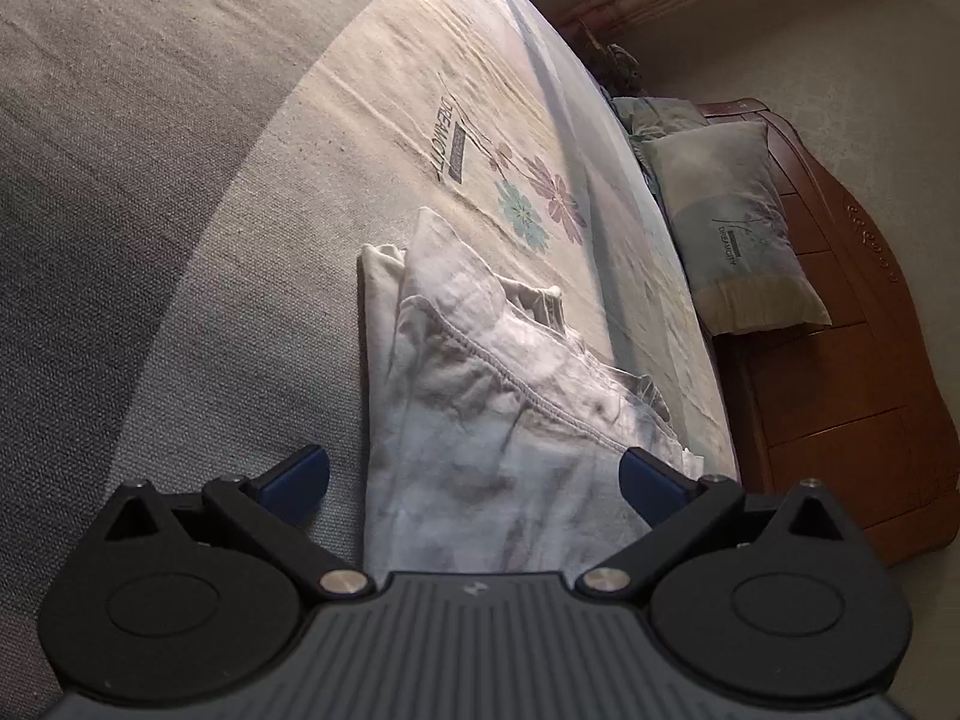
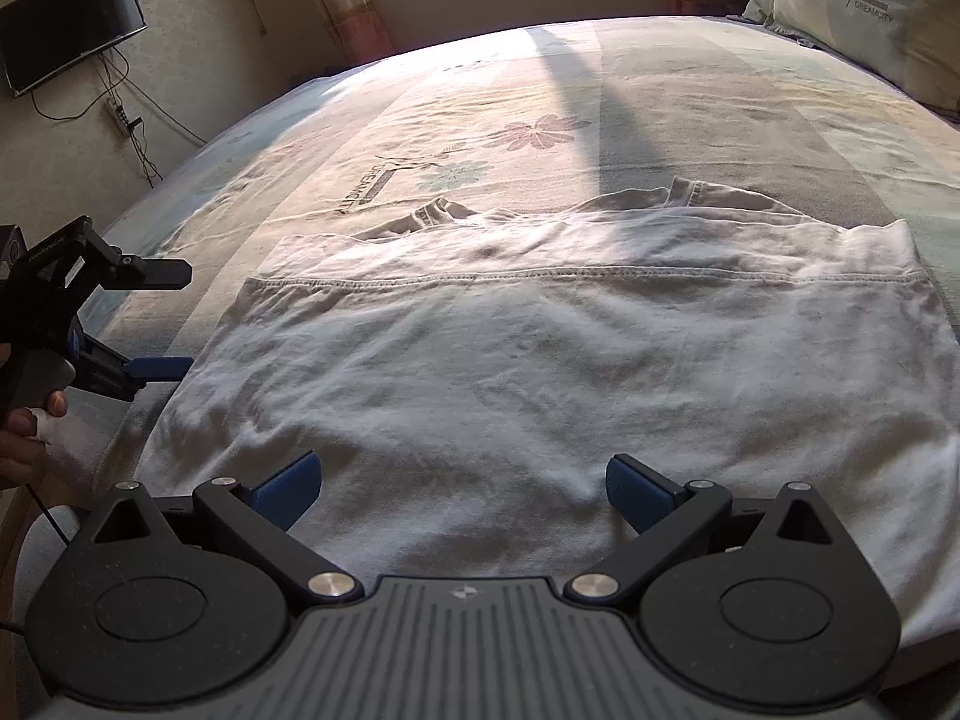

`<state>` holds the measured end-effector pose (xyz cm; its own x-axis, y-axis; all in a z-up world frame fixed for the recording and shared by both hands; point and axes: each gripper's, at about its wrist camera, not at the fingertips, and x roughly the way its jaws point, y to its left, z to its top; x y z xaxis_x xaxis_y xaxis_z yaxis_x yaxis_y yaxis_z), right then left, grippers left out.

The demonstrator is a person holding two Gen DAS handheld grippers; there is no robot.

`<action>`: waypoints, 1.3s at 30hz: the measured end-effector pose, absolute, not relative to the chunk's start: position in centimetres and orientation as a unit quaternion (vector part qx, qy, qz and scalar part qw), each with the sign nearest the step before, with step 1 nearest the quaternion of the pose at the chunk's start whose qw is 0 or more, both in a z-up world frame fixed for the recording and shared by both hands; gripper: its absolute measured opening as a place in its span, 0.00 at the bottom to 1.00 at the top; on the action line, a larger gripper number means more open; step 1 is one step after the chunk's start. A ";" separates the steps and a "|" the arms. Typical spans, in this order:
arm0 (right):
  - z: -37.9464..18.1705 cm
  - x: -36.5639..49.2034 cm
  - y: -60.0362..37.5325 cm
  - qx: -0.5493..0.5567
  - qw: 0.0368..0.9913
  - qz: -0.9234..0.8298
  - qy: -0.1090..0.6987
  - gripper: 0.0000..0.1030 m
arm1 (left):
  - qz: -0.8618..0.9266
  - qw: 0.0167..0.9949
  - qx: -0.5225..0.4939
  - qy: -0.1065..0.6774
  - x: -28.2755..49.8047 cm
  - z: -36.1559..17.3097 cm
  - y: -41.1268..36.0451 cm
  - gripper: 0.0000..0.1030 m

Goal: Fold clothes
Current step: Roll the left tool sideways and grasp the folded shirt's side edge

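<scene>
- Bed with a pale floral-printed sheet (image 2: 420,120) carries the task's thing: a white cotton T-shirt (image 2: 540,360), spread flat on the near half, hem towards the far side.
- Shirt, in the right wrist view, looks partly folded: a stitched hem (image 2: 540,275) runs left to right across it, and both sleeves show past its far edge. The fabric is thin, soft and lightly wrinkled.
- Right gripper (image 2: 459,489) hovers at the near edge, blue pads spread wide and grasping nothing.
- Left gripper (image 1: 474,483) waits at the shirt's left edge, likewise spread and empty.
- Next fold likely needs both to pinch matching corners of one edge, taking every layer, then lift evenly so the cloth does not bunch.
</scene>
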<state>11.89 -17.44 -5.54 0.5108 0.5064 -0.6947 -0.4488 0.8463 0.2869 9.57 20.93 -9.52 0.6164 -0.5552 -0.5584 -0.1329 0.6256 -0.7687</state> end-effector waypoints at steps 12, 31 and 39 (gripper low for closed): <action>-6.0 12.7 -17.7 0.042 0.868 0.270 0.415 1.00 | -0.160 0.775 -0.451 0.413 15.1 -10.3 21.4 0.99; -3.7 11.1 -18.3 0.065 0.860 0.304 0.405 1.00 | -0.206 0.760 -0.443 0.428 13.7 -10.4 19.8 0.99; -2.5 10.5 -19.1 0.065 0.863 0.313 0.391 1.00 | -0.252 0.718 -0.462 0.456 11.3 -10.9 18.6 0.99</action>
<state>10.47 -19.07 -2.51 0.4981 0.5901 -0.6354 -0.4889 0.7963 0.3562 11.34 18.61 -10.89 0.4577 -0.7826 -0.4219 -0.0602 0.4461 -0.8929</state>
